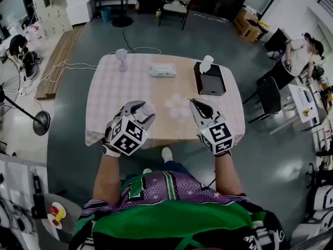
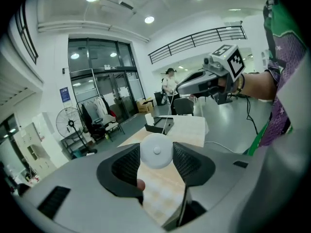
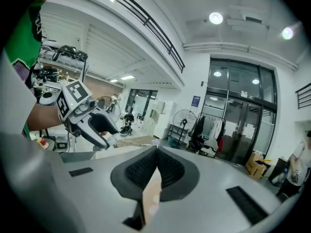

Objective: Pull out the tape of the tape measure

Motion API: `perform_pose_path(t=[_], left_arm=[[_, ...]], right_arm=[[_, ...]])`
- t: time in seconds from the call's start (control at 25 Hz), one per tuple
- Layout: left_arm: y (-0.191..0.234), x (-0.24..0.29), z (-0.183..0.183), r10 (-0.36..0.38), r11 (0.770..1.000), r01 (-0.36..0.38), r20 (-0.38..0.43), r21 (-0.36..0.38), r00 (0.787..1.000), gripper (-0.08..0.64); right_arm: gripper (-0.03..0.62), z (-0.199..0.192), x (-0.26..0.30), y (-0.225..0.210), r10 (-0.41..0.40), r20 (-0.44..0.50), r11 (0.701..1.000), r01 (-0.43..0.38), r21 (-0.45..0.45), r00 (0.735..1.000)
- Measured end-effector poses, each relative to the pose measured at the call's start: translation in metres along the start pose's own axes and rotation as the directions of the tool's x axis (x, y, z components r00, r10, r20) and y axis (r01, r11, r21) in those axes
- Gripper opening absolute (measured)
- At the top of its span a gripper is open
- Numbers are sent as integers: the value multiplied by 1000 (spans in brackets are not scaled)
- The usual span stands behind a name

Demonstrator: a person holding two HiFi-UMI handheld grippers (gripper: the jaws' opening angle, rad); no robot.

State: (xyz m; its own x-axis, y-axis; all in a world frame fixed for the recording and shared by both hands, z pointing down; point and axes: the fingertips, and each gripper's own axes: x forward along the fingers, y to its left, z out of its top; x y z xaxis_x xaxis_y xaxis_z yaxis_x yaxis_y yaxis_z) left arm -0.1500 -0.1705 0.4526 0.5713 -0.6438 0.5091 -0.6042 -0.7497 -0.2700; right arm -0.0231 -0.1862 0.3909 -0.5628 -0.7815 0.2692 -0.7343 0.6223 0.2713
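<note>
Jaws of the left gripper point(image 2: 156, 148) set fairly wide, ribbed black pads pressed against both sides of a round white tape measure point(image 2: 156, 157), small hub at the disc's centre facing the camera. Held above the near edge of a table point(image 1: 104, 95) draped in a pale checked cloth, at the left of the head view, marker cube toward the person's chest. From the top of the disc, in the left gripper view, a thin pale line point(image 2: 166, 115) rising toward the tip of the right gripper point(image 2: 179, 88); too fine to confirm as the tape. Right gripper's jaws closed tight, pad against pad, only a seam down the middle in its own view and nothing discernible in it. Both grippers side by side over the table's front edge, near but apart, tips angled toward one another, each in sight of the other's camera. Farther back on the cloth, left to right: a clear stemmed glass point(image 1: 122, 60), a flat pack of tissues point(image 1: 162, 70), a pale flower-shaped mat point(image 1: 177, 106) lying between the two grippers as seen from above, and a black open box point(image 1: 212, 82) with a white object point(image 1: 206, 63) at its far corner. Grey floor point(image 1: 67, 139) all round, a black chair point(image 1: 270, 95) off the table's right side.
</note>
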Motion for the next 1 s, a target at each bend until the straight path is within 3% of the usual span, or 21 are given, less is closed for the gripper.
perform_pose_path(t=[0.2,0.56,1.0], left_arm=[[0,8,-17,40,998,-35,-82,59,996,236],[9,7,-30,52,998,-47,-106,44,993,236],[7,9,-49,8,999,-12,-88,-43,996,236]], right_arm=[[9,-9,-10,-21,-95,6,992,95,84,995],[9,-17,-27,-57,-216,17,965,211,154,976],[9,-18,-36,-87,-311,4,933,304,193,950]])
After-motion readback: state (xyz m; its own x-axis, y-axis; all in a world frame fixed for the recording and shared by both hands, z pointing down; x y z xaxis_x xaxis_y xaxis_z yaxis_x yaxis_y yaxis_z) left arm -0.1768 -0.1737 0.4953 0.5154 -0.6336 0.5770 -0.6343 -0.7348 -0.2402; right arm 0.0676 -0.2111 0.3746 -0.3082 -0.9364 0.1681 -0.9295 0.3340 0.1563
